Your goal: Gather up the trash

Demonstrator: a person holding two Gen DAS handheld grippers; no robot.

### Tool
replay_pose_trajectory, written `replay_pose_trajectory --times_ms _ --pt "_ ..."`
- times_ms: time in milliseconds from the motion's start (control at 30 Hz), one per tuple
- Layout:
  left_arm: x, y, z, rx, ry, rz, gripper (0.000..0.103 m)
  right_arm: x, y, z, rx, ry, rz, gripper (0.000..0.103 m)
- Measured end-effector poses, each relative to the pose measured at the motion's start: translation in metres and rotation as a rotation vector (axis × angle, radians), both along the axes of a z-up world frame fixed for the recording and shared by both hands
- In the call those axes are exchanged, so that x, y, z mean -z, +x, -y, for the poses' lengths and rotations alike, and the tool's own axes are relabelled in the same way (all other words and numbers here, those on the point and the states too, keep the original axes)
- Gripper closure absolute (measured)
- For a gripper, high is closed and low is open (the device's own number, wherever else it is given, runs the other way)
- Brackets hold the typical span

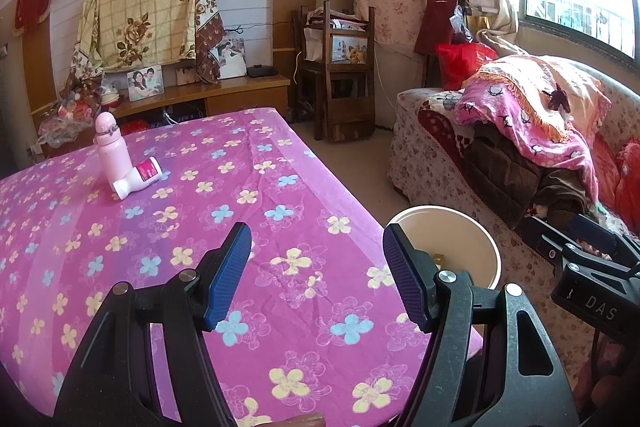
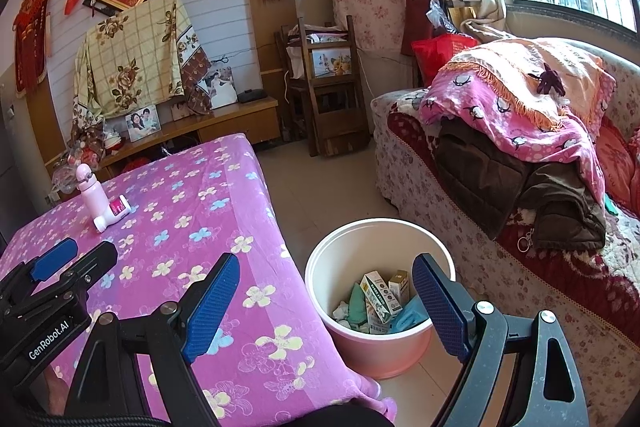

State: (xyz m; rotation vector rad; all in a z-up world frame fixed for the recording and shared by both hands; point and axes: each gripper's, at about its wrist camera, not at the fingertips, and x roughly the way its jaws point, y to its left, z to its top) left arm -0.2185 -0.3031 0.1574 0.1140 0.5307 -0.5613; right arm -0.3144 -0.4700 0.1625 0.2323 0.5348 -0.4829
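Observation:
A pink bin [image 2: 376, 351] stands on the floor by the table's right edge; it holds several cartons, crumpled paper and a teal wrapper [image 2: 380, 297]. Its rim also shows in the left wrist view [image 1: 486, 239]. My right gripper [image 2: 326, 307] is open and empty above the bin and the table corner. My left gripper [image 1: 316, 275] is open and empty over the near part of the table. A pink bottle [image 1: 110, 151] stands far left on the table, with a white bottle [image 1: 138, 179] lying against it.
The table carries a purple flowered cloth [image 1: 200, 227]. A sofa piled with blankets and clothes [image 2: 520, 155] lies right of the bin. A wooden chair [image 2: 332, 91] and a low cabinet [image 2: 224, 123] stand at the back. Tiled floor [image 2: 328, 187] runs between table and sofa.

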Motion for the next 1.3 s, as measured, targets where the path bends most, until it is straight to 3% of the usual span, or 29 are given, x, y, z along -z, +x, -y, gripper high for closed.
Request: replay_pose_trajectory --times_ms 1300 --pt "0.022 0.017 -0.003 0.003 0.005 -0.064 0.036 0.023 0.017 0.005 -0.017 0.028 -0.074 0.017"
